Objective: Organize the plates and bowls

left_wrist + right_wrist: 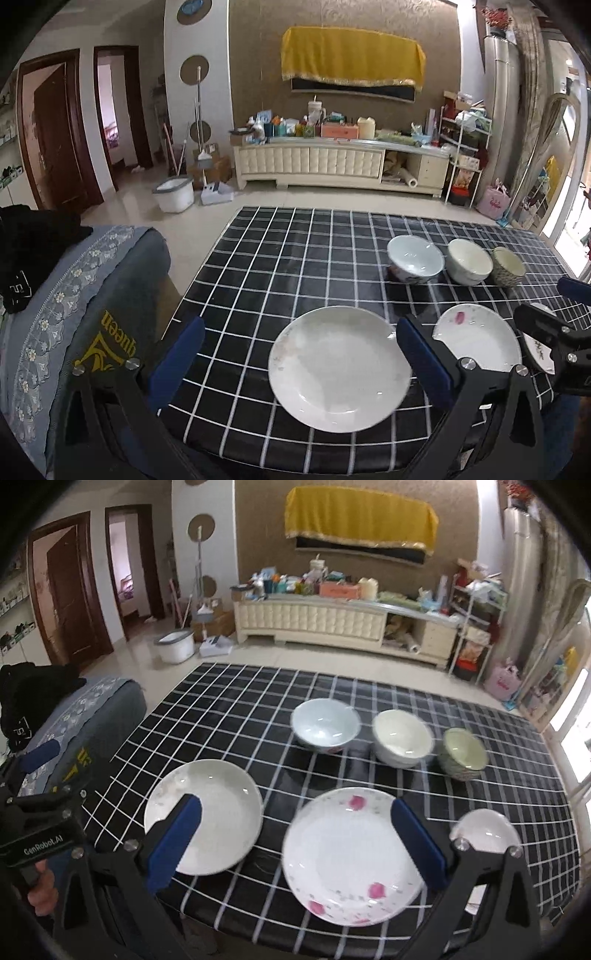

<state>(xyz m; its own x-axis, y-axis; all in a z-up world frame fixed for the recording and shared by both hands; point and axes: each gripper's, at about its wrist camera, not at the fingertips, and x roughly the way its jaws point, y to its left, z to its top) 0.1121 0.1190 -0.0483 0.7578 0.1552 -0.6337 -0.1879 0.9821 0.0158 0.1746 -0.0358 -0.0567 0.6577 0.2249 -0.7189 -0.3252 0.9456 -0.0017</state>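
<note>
Three plates lie in a row near the table's front edge: a plain white plate [338,369] [207,814], a pink-flowered plate [352,853] [480,338], and a small plate [484,829] at the right. Behind them stand a pale blue bowl [325,725] [415,260], a cream bowl [402,742] [470,261] and a green patterned bowl [463,753] [509,266]. My left gripper [299,332] is open and empty, above the front edge near the white plate. My right gripper [295,810] is open and empty, over the flowered plate; it also shows in the left wrist view [554,328].
The table has a black cloth with a white grid [295,251]. A blue-covered sofa arm [74,295] stands at the left. Beyond the table are a tiled floor, a white bin [173,194] and a cluttered TV cabinet [332,162].
</note>
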